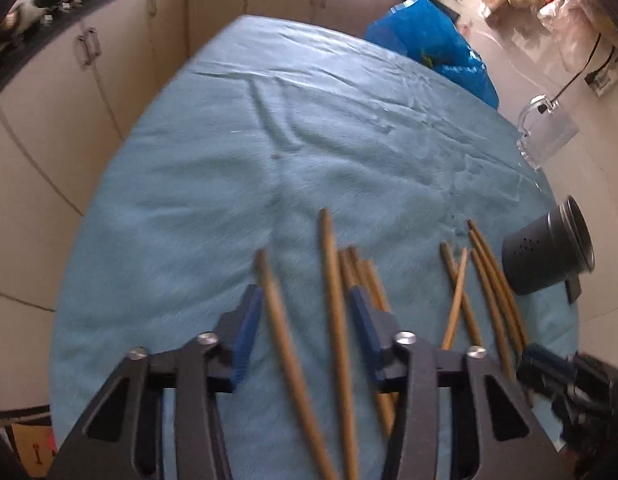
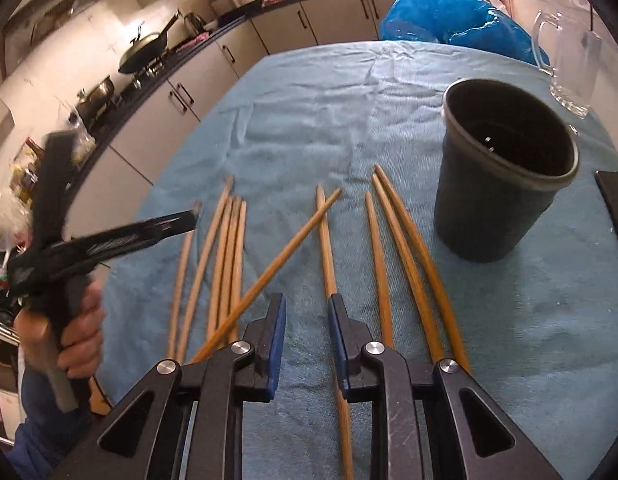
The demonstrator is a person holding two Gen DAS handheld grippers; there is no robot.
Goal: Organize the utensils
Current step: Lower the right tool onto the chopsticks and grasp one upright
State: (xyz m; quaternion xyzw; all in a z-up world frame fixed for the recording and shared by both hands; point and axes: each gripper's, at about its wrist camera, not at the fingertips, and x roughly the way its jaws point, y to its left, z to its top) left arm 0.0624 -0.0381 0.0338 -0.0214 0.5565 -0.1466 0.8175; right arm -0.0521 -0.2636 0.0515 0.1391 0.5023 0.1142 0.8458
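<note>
Several wooden chopsticks (image 2: 233, 248) lie spread on a blue towel (image 2: 309, 112). In the left wrist view my left gripper (image 1: 305, 316) stands over them with its jaws apart. Two chopsticks (image 1: 337, 300) run between its blue pads (image 1: 247, 320), and the pads do not press on them. My right gripper (image 2: 307, 316) hovers low with a narrow gap, and one chopstick (image 2: 325, 232) runs under its right finger without being clamped. A dark cylindrical holder (image 2: 501, 184) stands upright to the right, with nothing seen inside. The right wrist view shows the left gripper (image 2: 189, 216) blurred, held by a hand (image 2: 77, 340).
A clear glass mug (image 2: 569, 68) stands beyond the holder near the towel's far right edge. A blue plastic bag (image 2: 449, 16) lies at the back. Kitchen cabinets (image 1: 89, 80) and a counter with pans (image 2: 145, 52) run along the left.
</note>
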